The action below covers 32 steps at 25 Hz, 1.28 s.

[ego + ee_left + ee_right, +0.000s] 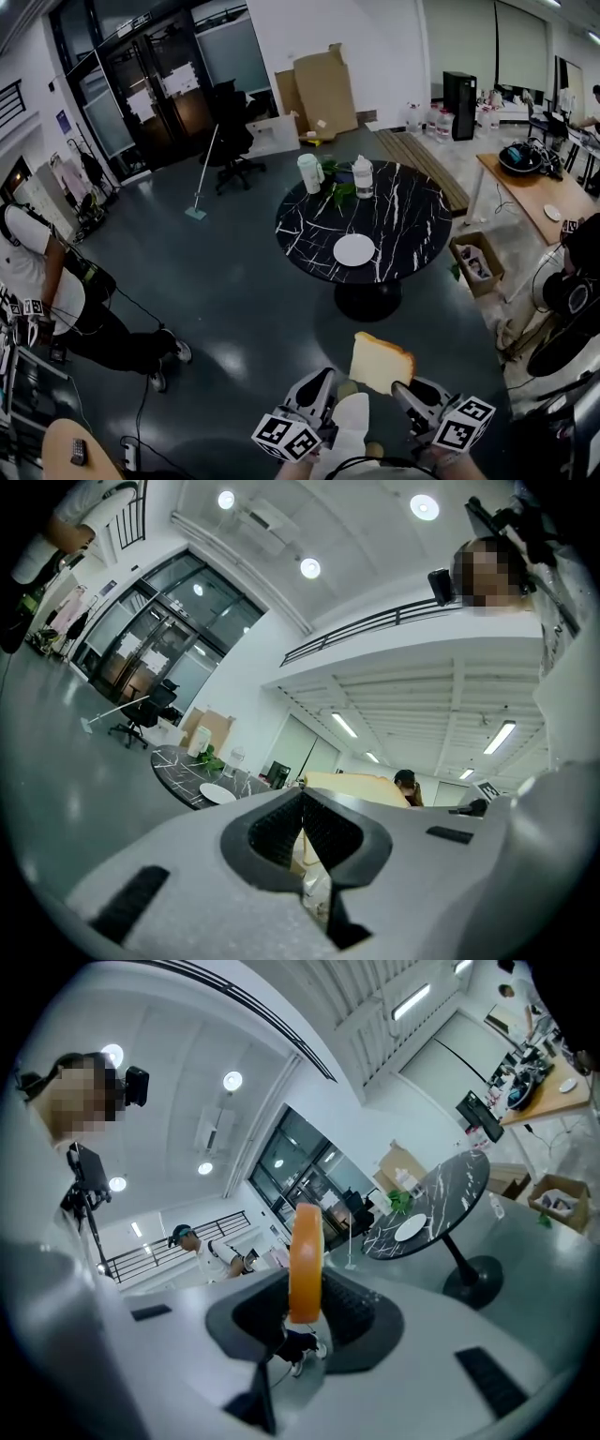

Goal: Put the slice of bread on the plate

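The right gripper (405,392) is clenched on the lower edge of the slice of bread (382,364), which stands upright over the grey floor (234,291), well short of the round black marble table (412,225). The left gripper (319,382), just beside the bread and equally far from the table, has its jaws closed together on nothing. The white plate (354,249) lies on the table's near side
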Tool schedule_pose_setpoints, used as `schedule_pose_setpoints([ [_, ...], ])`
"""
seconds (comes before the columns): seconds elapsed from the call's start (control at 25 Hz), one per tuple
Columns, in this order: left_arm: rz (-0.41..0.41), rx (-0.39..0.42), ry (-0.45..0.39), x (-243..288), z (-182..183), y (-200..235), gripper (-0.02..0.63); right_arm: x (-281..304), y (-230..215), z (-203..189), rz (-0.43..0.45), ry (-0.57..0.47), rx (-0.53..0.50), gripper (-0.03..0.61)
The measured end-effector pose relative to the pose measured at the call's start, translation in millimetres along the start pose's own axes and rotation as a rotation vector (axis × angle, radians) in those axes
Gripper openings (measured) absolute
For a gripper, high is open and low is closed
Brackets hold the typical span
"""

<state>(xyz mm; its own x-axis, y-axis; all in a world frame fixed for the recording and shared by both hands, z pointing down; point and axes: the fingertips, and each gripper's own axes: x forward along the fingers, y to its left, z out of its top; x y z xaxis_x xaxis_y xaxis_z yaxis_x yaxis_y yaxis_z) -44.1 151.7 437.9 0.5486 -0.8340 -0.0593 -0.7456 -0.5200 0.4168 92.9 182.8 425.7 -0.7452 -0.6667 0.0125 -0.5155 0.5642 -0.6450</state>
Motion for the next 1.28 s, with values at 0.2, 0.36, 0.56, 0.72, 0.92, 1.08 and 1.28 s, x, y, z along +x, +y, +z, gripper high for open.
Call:
schedule_pose_setpoints([
  [0.2, -0.021, -0.019, 0.012, 31.4, -0.5, 15.7, 0.008, 19.9, -19.2, 13.9, -0.025, -0.003, 0.007, 0.089],
  [0.36, -0.041, -0.019, 0.022, 60.6, 4.6, 31.8, 0.009, 45.4, -34.9, 26.0, -0.028, 0.017, -0.001, 0.089],
  [0.56, -0.062, -0.004, 0.009, 96.4, 18.5, 61.2, 0.009, 89.2, -55.9, 45.6, -0.022, 0.033, -0.012, 0.089],
  [0.72, -0.066, -0.012, 0.011, 119.3, 24.3, 86.2, 0.008, 121.4, -68.4, 57.7, -0.018, 0.05, -0.021, 0.089],
  [0.92, -0.067, -0.016, 0.017, 145.7, 32.8, 111.0, 0.009, 151.5, -85.2, 70.2, -0.022, 0.055, -0.014, 0.089],
  [1.08, -0.074, -0.022, 0.023, 164.5, 38.0, 124.6, 0.009, 168.2, -98.3, 77.3, -0.036, 0.06, -0.007, 0.089],
  [1.28, -0.084, -0.036, 0.042, 186.1, 35.4, 143.3, 0.008, 184.2, -118.4, 87.0, -0.07, 0.051, -0.001, 0.089],
])
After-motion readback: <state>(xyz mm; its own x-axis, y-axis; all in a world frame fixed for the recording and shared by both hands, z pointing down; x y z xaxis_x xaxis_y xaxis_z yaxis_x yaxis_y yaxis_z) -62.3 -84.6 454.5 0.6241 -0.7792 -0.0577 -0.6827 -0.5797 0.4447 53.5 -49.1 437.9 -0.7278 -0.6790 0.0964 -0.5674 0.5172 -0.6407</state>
